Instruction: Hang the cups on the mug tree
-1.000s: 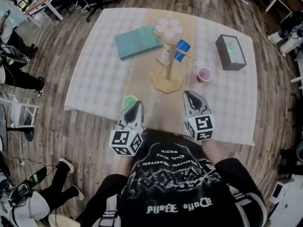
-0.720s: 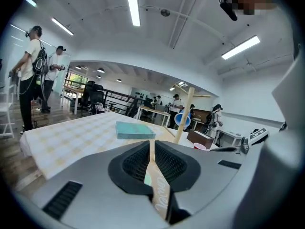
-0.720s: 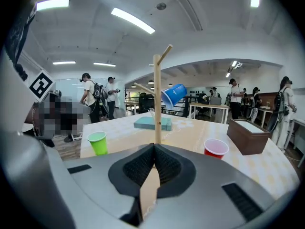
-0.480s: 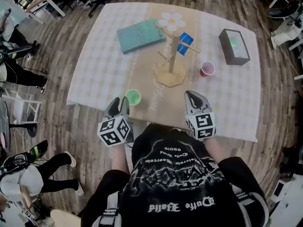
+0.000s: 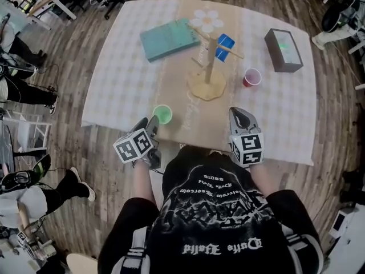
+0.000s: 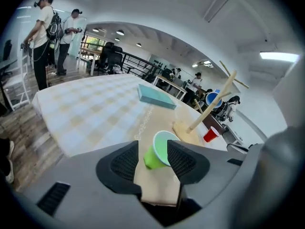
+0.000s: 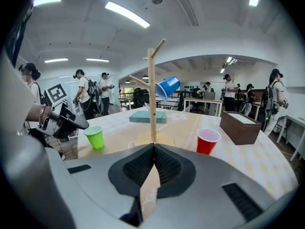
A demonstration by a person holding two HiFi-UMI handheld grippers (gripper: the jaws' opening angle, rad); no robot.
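Observation:
A green cup (image 5: 162,114) stands upright near the table's front edge. My left gripper (image 5: 150,124) is just to its near left, pointing at it. Its jaws have just been opening and stand wide, and the green cup (image 6: 159,150) shows in the gap, a little ahead of the tips and untouched. My right gripper (image 5: 242,115) is shut and empty over the front edge. Straight ahead of my right gripper (image 7: 153,149) is the wooden mug tree (image 7: 151,94). A blue cup (image 5: 225,43) hangs on the mug tree (image 5: 208,67). A red cup (image 5: 251,77) stands to its right.
A teal book (image 5: 171,39) and a flower-shaped mat (image 5: 206,20) lie at the back of the checked tablecloth (image 5: 120,84). A dark box (image 5: 283,50) sits back right. People stand on the wooden floor (image 5: 63,147) to the left.
My left gripper has moved left and down toward the table's front edge, rolled, and its jaws have opened. The right gripper has hardly moved.

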